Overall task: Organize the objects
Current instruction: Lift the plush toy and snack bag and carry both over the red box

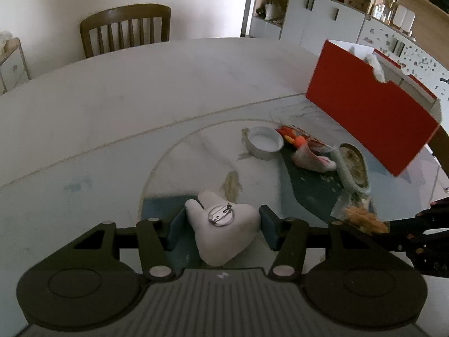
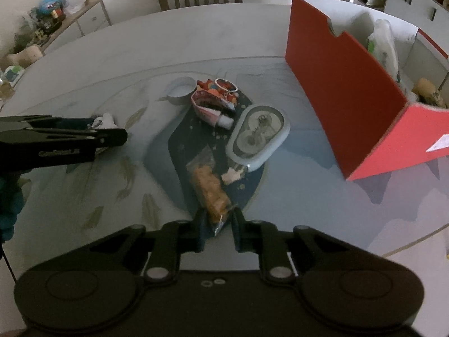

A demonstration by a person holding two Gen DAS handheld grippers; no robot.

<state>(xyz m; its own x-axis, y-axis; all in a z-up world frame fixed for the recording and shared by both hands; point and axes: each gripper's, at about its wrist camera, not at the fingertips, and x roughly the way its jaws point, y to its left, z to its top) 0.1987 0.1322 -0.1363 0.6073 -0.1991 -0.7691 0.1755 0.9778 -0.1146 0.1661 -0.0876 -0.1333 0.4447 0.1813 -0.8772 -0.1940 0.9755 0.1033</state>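
Note:
My left gripper [image 1: 221,229] is shut on a white soft brooch [image 1: 224,230] with a metal safety pin on its back, low over the glass table. My right gripper [image 2: 217,226] is shut on the near end of an orange snack packet [image 2: 209,189], which also shows in the left wrist view [image 1: 362,219]. A red box [image 2: 345,84] stands open at the right with bags inside; it also shows in the left wrist view [image 1: 370,112]. The left gripper appears from the side in the right wrist view [image 2: 109,136].
On the glass table [image 2: 322,202] lie a white round lid [image 2: 179,88], a colourful pouch with a key ring [image 2: 214,97], a small tube [image 2: 219,118] and an oval pale-blue tin [image 2: 258,134]. A wooden chair [image 1: 126,31] stands behind the table. Cabinets [image 1: 322,14] line the far right.

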